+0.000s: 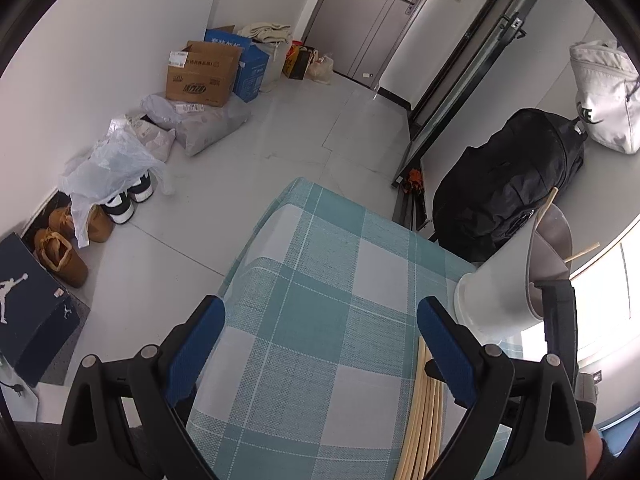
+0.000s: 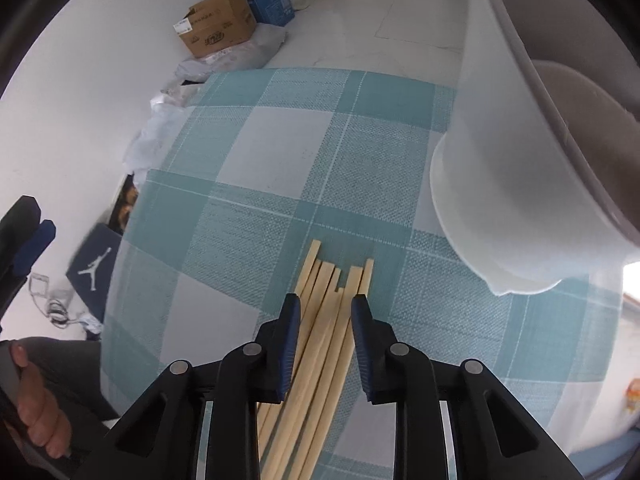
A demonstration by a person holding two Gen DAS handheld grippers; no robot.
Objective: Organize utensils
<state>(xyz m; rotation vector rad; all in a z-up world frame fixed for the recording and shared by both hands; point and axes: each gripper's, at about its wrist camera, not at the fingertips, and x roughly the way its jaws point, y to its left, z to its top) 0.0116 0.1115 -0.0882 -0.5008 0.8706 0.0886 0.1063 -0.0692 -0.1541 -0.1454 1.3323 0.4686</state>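
A bundle of several pale wooden chopsticks [image 2: 324, 344] lies flat on the teal-and-white checked tablecloth [image 2: 260, 140]. My right gripper [image 2: 326, 308] points steeply down with its blue pads pressed against both sides of the bundle. A white utensil holder [image 2: 500, 200] stands just right of it; in the left wrist view the holder [image 1: 500, 292] has two chopsticks [image 1: 582, 251] sticking out. My left gripper [image 1: 320, 312] hangs open over bare cloth [image 1: 320, 240], the bundle [image 1: 430, 412] under its right finger. The left gripper [image 2: 24, 240] also shows at the far left of the right wrist view.
Beyond the table's far edge is pale floor with cardboard boxes [image 1: 204, 76], plastic bags and shoes [image 1: 124, 200] along the wall. A black bag [image 1: 508, 184] and a white bag [image 1: 608, 96] sit at right. A hand [image 2: 36, 412] holds the left gripper.
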